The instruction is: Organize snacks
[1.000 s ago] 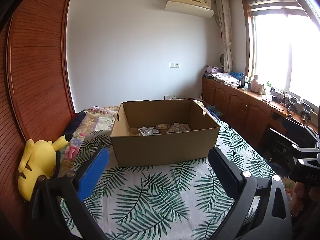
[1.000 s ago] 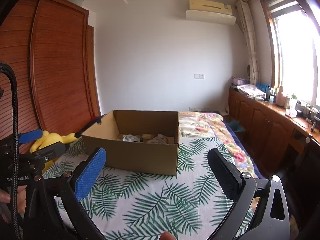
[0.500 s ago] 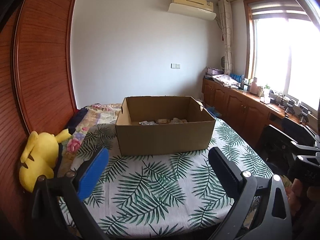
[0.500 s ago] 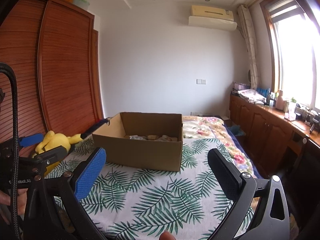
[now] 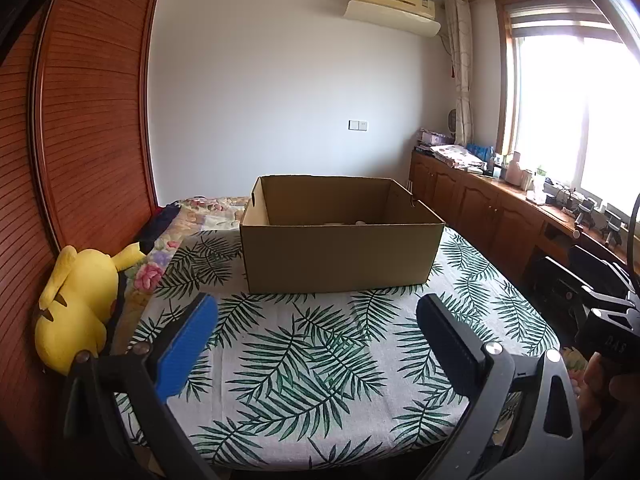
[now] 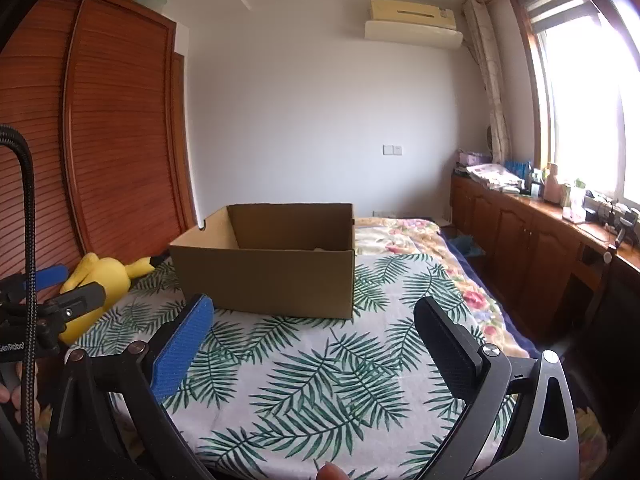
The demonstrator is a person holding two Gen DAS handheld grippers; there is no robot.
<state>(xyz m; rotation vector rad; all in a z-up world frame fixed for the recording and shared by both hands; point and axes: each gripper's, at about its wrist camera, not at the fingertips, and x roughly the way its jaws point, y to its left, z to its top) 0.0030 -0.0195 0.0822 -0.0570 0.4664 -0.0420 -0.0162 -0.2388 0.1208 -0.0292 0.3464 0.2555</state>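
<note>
"How many boxes?"
"1 open brown cardboard box (image 5: 340,258) on the leaf-print cover, plus 1 yellow plush toy (image 5: 78,306)."
"And grippers?"
"2, each with 2 fingers spread, nothing held."

Left gripper (image 5: 316,344) held level, fingers (image 5: 186,350) spread wide, nothing between them; one finger blue-padded, the other dark. Right gripper (image 6: 312,344) likewise level, fingers (image 6: 180,348) wide apart and empty. Seen from the right wrist view, left gripper at the left edge, a hand (image 6: 16,384) partly visible below it. Seen from the left wrist view, right gripper at the right edge, gripped by a hand (image 5: 604,388). Fingertip (image 6: 330,472) at the bottom edge.
</note>
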